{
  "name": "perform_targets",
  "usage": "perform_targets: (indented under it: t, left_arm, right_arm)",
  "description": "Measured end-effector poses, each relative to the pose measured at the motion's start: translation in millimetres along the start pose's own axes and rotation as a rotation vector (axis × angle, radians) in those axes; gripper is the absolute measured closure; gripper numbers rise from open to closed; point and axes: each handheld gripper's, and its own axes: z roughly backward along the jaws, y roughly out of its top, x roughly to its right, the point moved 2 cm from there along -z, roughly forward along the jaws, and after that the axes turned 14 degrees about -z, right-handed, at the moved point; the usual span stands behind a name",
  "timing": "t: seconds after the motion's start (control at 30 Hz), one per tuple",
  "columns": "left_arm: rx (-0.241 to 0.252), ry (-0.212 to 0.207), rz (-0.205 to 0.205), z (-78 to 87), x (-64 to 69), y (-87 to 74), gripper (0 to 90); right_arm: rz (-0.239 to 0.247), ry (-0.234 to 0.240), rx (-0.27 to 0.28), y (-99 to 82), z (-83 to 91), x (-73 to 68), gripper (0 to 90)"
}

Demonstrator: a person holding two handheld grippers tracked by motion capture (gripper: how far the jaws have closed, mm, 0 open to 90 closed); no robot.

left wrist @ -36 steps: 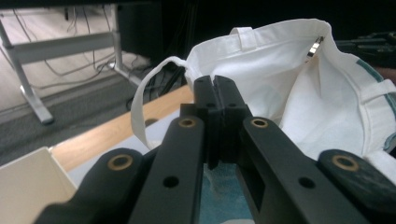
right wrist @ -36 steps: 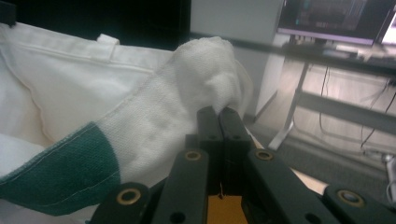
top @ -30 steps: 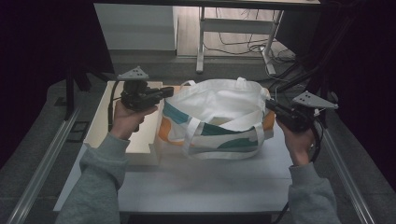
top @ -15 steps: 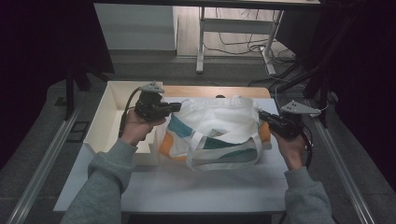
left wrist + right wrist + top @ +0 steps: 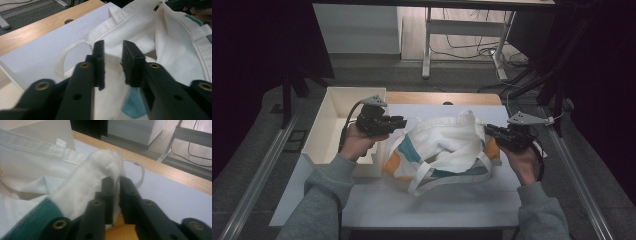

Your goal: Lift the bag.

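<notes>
**Tote bag set down, grips loosening**

Between our two grippers, the white canvas tote bag (image 5: 444, 150) now lies slumped on the pale table (image 5: 432, 205), lower than a second ago, when we held it stretched and raised by its rim. Both pairs of jaws have just been opening. Our left gripper (image 5: 113, 63) stands apart, its black pads clear of the cloth, with the bag's rim and a looped handle (image 5: 65, 56) just beyond its tips. Our right gripper (image 5: 115, 195) has parted only slightly; a fold of the rim still sits between its jaws, and we cannot tell whether the pads still press on it. We judge the lowering done and the release under way.

The bag is soft woven cotton, limp and creased, with stitched webbing straps and printed patches of teal, orange and blue. Its mouth gapes upward in a loose oval. Beside our left gripper sits a cream open-topped box (image 5: 329, 127), rigid and straight-walled. Past the table's white sheet runs a strip of wood-grain board (image 5: 437, 97).
</notes>
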Motion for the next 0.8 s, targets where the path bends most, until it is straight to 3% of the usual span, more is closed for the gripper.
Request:
perform_targets:
  t: [0.1,0.23,0.53,0.8]
  left_arm:
    - [0.027,0.017,-0.006,7.9,2.8,-0.9,53.9]
    - [0.065,0.035,-0.017,22.2,9.3,-4.4,44.0]
    - [0.108,0.037,-0.042,51.3,33.3,-24.8,37.0]
    - [0.077,0.051,-0.039,68.5,48.8,-55.7,34.2]
  right_arm:
    - [0.009,-0.023,0.035,1.4,7.7,-4.8,52.2]
    - [-0.008,0.031,0.057,2.1,23.4,-12.0,42.8]
    - [0.006,0.051,0.058,-18.8,43.6,-17.1,39.0]
    - [0.005,0.043,0.059,-45.4,58.6,-11.2,39.1]
